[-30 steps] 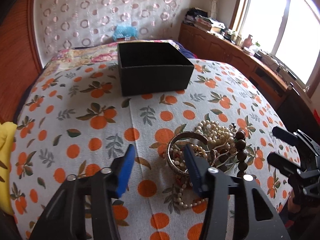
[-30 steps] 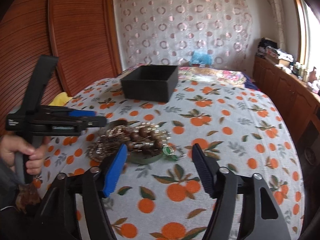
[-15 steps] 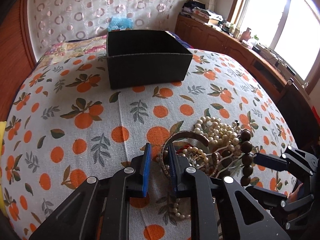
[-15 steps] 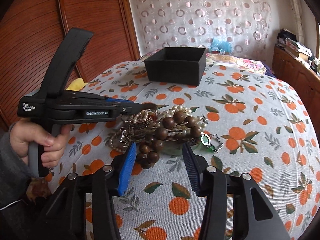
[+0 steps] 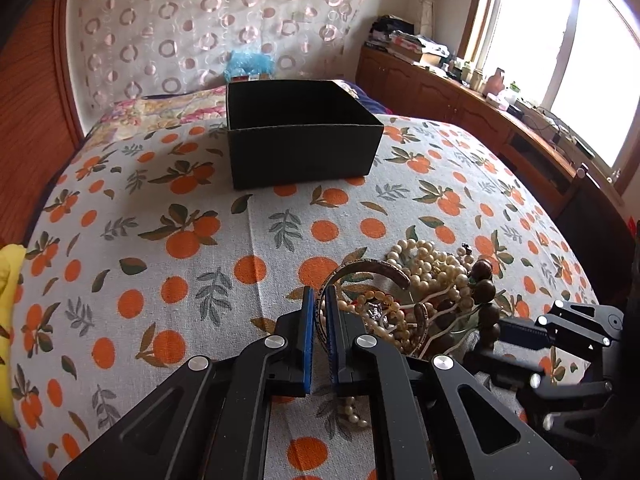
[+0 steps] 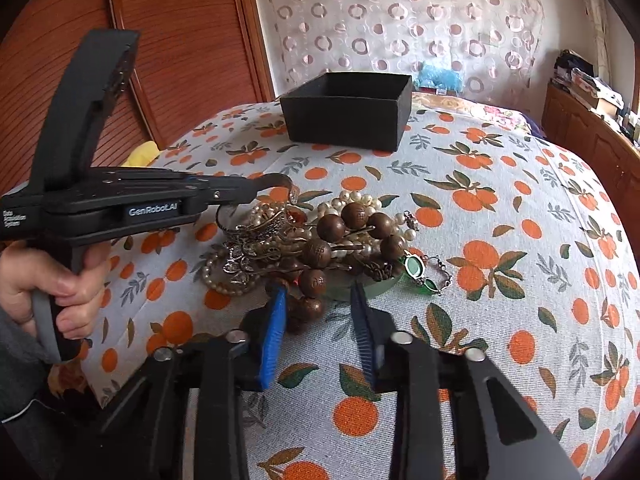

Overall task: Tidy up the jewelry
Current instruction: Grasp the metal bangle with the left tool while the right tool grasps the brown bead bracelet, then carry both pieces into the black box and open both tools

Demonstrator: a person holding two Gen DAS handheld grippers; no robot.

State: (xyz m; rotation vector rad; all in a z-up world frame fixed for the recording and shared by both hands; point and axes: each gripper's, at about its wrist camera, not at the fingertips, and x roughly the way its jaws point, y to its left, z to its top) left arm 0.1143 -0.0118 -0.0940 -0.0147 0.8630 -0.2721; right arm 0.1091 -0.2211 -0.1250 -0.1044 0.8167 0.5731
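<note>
A tangled jewelry pile (image 5: 424, 288) of pearl strands, brown wooden beads (image 6: 344, 232) and metal pieces lies on the orange-print cloth. My left gripper (image 5: 319, 300) is shut on the rim of a dark metal bangle (image 5: 372, 270) at the pile's left edge; it also shows in the right wrist view (image 6: 256, 188), with the bangle (image 6: 280, 181) lifted slightly. My right gripper (image 6: 316, 292) is open, its pads either side of the wooden beads at the pile's near edge. An open black box (image 5: 298, 132) stands behind the pile.
A green-stone bracelet (image 6: 422, 274) trails from the pile's right side. A yellow cloth (image 5: 10, 320) lies at the bed's left edge. A wooden cabinet (image 5: 460, 96) with clutter runs under the window on the right. A red-brown wooden panel (image 6: 172, 52) stands behind on the left.
My left gripper moved forward to the pile and closed on the bangle. My right gripper advanced to the wooden beads and narrowed a little.
</note>
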